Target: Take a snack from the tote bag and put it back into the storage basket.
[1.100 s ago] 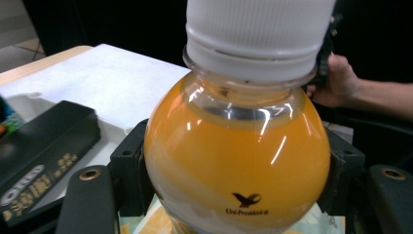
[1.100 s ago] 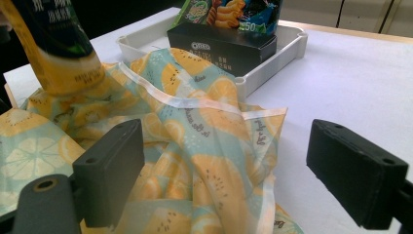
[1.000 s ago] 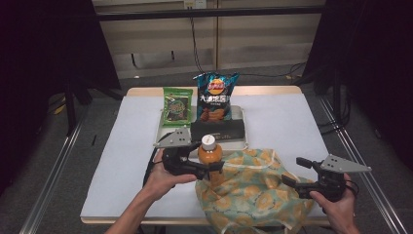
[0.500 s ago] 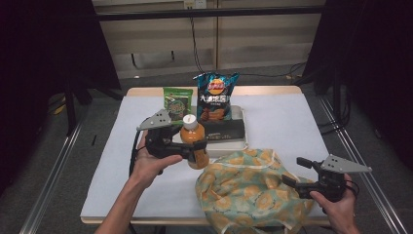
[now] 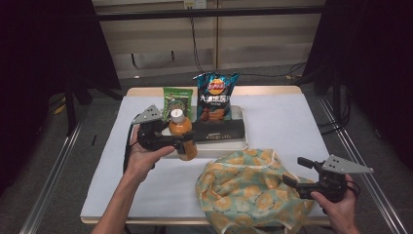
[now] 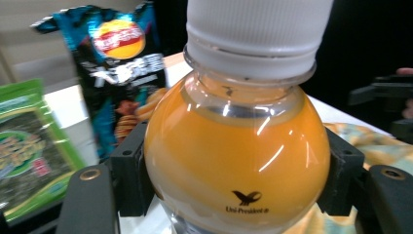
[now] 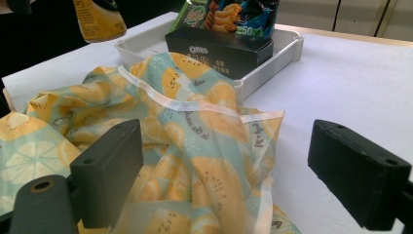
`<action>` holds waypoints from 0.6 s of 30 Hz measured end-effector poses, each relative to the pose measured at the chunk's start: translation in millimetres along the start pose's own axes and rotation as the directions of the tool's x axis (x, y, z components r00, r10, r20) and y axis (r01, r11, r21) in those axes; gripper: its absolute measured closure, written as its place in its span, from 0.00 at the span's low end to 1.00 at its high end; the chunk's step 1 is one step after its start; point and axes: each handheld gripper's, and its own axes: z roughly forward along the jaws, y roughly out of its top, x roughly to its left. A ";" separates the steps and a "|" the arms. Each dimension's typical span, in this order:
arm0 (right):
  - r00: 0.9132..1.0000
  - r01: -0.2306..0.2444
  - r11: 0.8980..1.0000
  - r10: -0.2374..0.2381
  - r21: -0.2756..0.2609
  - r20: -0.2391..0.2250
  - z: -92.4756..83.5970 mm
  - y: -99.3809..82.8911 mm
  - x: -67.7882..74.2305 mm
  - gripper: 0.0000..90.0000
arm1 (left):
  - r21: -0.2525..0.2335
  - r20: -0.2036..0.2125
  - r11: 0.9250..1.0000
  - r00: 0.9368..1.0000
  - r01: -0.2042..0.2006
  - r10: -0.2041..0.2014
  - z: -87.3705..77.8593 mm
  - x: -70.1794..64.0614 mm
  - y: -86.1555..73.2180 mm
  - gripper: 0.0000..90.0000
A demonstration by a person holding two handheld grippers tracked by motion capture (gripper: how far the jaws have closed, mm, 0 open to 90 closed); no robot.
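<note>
An orange juice bottle (image 5: 181, 132) with a white cap is held upright in my left gripper (image 5: 184, 144), over the front left corner of the white tray (image 5: 242, 115). In the left gripper view the black pads (image 6: 129, 176) press on both sides of the bottle (image 6: 234, 156). A fruit-print cloth bag (image 5: 248, 192) lies crumpled at the table's front. My right gripper (image 5: 297, 171) stands open at the bag's right edge. Its jaws are wide apart, and the bag (image 7: 185, 146) lies just ahead of and below my right gripper (image 7: 224, 170).
The tray (image 7: 272, 58) holds a black cookie box (image 5: 217, 129). A blue chips bag (image 5: 215, 95) and a green snack packet (image 5: 176, 101) stand behind it. White table cover (image 5: 287, 122) lies bare to the right of the tray and at the left.
My left gripper has carried the bottle away from above the cloth bag, up and to the left, to the tray's front left corner. The right gripper has stayed where it was.
</note>
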 end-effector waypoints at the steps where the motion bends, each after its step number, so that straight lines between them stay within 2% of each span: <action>1: 1.000 -0.001 1.000 0.001 0.001 0.000 0.1 -0.1 -0.2 0.14 | -0.002 -0.007 1.000 1.000 0.008 -0.008 -0.5 2.0 -0.2 0.34; 6: 1.000 0.001 1.000 -0.001 -0.001 0.003 0.4 0.0 -0.3 0.14 | -0.003 -0.055 1.000 0.998 0.016 -0.016 -2.0 10.6 0.5 0.34; 11: 1.000 0.003 1.000 -0.003 -0.001 0.000 0.1 -0.2 0.6 0.14 | 0.020 -0.092 0.999 0.995 0.027 -0.025 2.5 16.6 -0.5 0.34; 18: 1.000 0.003 1.000 -0.003 0.002 0.002 -0.6 -0.6 0.5 0.14 | 0.038 -0.159 0.997 0.986 0.060 -0.054 12.6 31.0 -2.7 0.34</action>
